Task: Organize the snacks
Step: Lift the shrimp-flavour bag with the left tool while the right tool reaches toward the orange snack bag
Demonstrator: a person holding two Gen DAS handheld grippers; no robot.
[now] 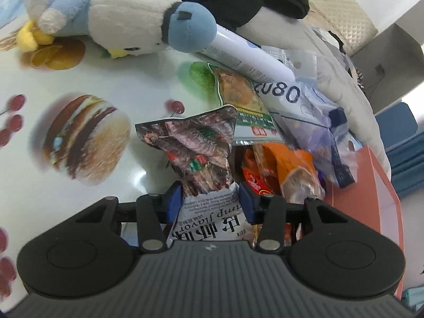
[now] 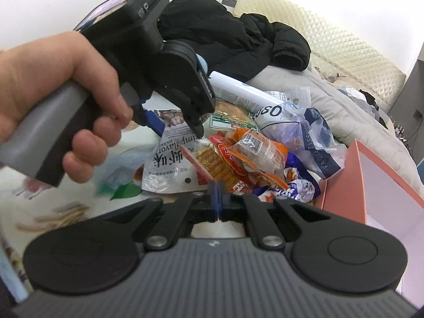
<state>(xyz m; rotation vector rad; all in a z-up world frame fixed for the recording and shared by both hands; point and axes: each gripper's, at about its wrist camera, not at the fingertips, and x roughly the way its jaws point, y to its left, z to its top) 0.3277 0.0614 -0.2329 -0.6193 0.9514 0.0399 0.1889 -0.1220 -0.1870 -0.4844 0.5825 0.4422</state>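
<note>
Through my left wrist camera, the left gripper (image 1: 209, 198) has its blue pads pressed against both sides of the shrimp bag (image 1: 201, 159), a crinkled pack printed with grilled shrimp and the words "shrimp flavor", so I read it as clamped on that bag. The bag stands up from between the fingers above the printed tablecloth (image 1: 79, 137). Just right of it lies the snack pile: an orange pack (image 1: 294, 175), a green pack (image 1: 243, 100) farther back, and a tissue pack (image 1: 318, 116) in clear plastic. A white tube (image 1: 246, 55) rests across the top of the pile, and a plush bird (image 1: 119, 18) lies on the cloth beyond. A pink box (image 1: 381, 185) stands at the right edge of the pile. Through my right wrist camera, the right gripper (image 2: 217, 201) has its two fingers pressed together with nothing between them, hanging just in front of the pile. Ahead I see a hand (image 2: 53, 100) holding the left gripper (image 2: 175, 124), whose fingers grip the upper part of the shrimp bag (image 2: 169, 159). The orange pack (image 2: 259, 153) lies atop other snacks, touching the bag's right side, with the pink box (image 2: 371, 185) at the right and a black jacket (image 2: 233, 37) behind.
</note>
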